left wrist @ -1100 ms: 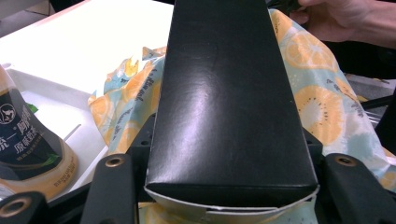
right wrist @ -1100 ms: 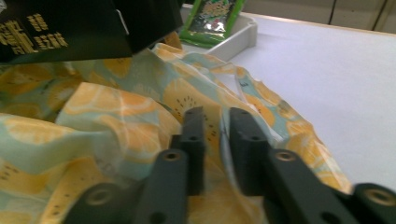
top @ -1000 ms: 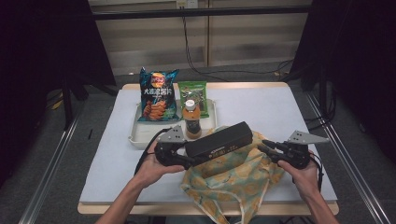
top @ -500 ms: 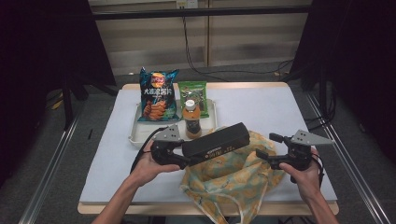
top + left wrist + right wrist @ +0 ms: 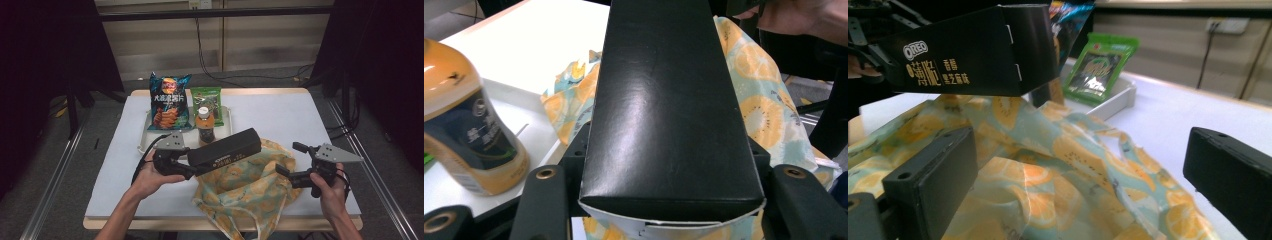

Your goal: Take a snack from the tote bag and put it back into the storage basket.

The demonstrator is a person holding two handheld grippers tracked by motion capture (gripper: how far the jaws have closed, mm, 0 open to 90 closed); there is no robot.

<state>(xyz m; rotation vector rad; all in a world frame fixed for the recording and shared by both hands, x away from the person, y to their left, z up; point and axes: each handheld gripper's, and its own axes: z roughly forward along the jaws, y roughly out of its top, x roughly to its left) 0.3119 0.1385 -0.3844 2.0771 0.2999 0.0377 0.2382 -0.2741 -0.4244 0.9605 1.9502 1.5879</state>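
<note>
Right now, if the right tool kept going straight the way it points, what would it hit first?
Most likely the fruit-print cloth bag: it lies directly ahead of the open right tool, low between its jaws. The black Oreo box hangs higher and off to one side, so it probably isn't first, though depth is unclear.

A blue crinkly chip bag (image 5: pixel 169 101) and a green snack packet (image 5: pixel 207 102) stand in a white tray (image 5: pixel 226 119) at the counter's (image 5: pixel 280 112) far left, an orange-capped tea bottle (image 5: pixel 205 125) just before them.

The left gripper (image 5: pixel 192 167) jaws grip (firmly); the right gripper (image 5: pixel 287 160) jaws have just been opening, empty.
</note>
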